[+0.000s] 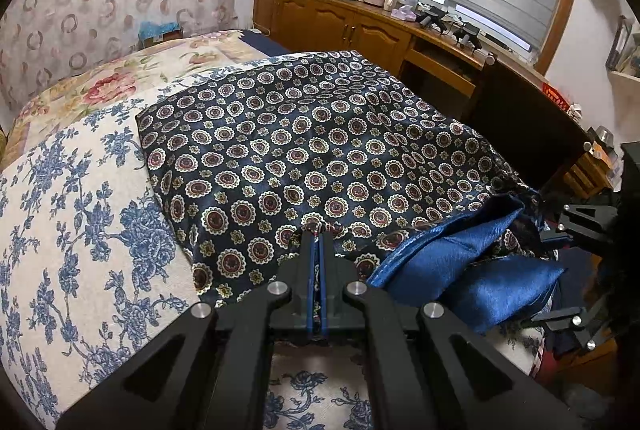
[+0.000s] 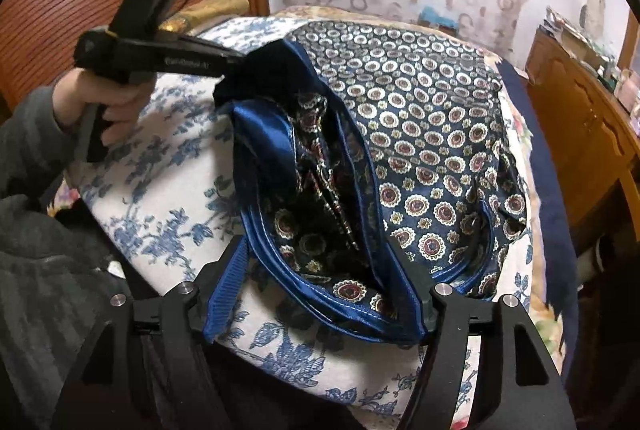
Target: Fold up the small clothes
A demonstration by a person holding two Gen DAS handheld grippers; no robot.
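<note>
Garment: dark navy satin piece of clothing printed with red-and-cream medallions (image 1: 320, 149), with a plain bright-blue lining and blue piped edge (image 1: 460, 254); it lies spread on the bed ahead of both grippers, its near edge bunched and turned over so the lining shows.
Left gripper: black two-finger gripper (image 1: 318, 234), jaws pressed together — pinching a fold of the printed cloth at its near edge, a strip of the fabric visible between the pads.
Left hand: seen from the right wrist view, a hand (image 2: 108, 101) in a grey sleeve grasps the handle of the left gripper, whose tip meets the far-left corner of the garment.
Right gripper: black two-finger gripper (image 2: 320, 270), jaws spread wide; the piped hem of the garment lies between them — the right finger (image 2: 412, 294) is against the blue edge, the left finger (image 2: 236, 270) stands apart from the cloth.
Surface: cream bedcover with blue floral print (image 1: 80, 230), under the garment and beneath both grippers.
Surroundings: wooden cabinet (image 1: 340, 25) with clutter on top, beyond the garment and to the right of the left gripper; window blind above it.
</note>
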